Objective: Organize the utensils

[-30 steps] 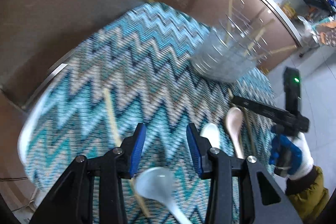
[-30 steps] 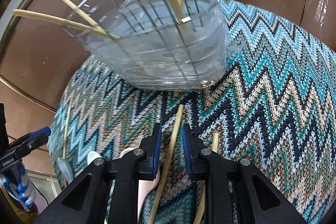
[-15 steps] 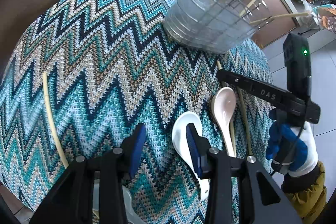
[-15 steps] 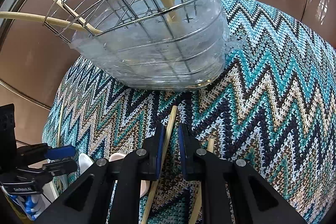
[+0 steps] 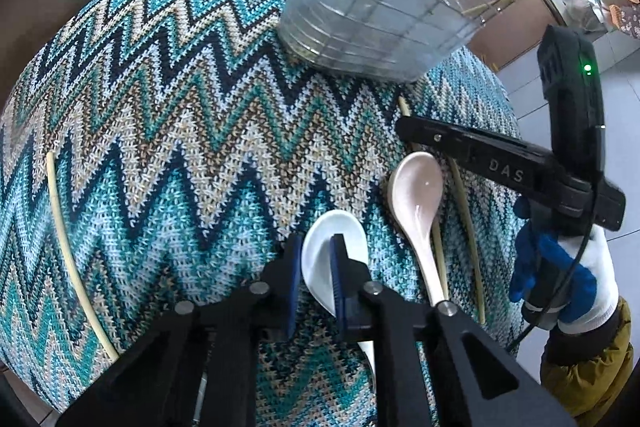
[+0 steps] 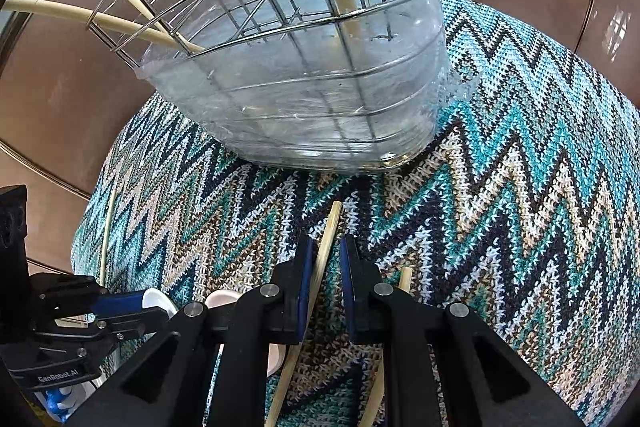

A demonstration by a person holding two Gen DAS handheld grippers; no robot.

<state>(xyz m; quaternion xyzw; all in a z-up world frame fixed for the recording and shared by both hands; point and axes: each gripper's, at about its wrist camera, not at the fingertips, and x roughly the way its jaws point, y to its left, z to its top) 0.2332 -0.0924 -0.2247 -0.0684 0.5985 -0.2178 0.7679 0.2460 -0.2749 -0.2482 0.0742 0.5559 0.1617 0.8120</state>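
Observation:
A white ceramic spoon (image 5: 352, 239) lies on the zigzag knit mat (image 5: 180, 115). My left gripper (image 5: 316, 261) is closing on it, one pad inside the bowl and one outside its left rim. A pink spoon (image 5: 416, 195) lies just to the right. My right gripper (image 6: 326, 259) is shut on a loose wooden chopstick (image 6: 332, 223) whose tip points at the basket. A second chopstick (image 6: 405, 277) lies beside its right finger. The wire basket in a clear tub (image 6: 320, 115) holds several chopsticks and stands at the mat's far edge.
Another loose chopstick (image 5: 64, 227) lies along the mat's left side. Two more chopsticks (image 5: 466, 219) lie right of the pink spoon, under the right gripper. A gloved hand (image 5: 568, 291) holds that gripper. Brown tabletop surrounds the mat.
My left gripper has swung right and down onto the white spoon, and its jaws have closed from wide apart onto the bowl's rim. The right jaws narrowed slightly on the chopstick.

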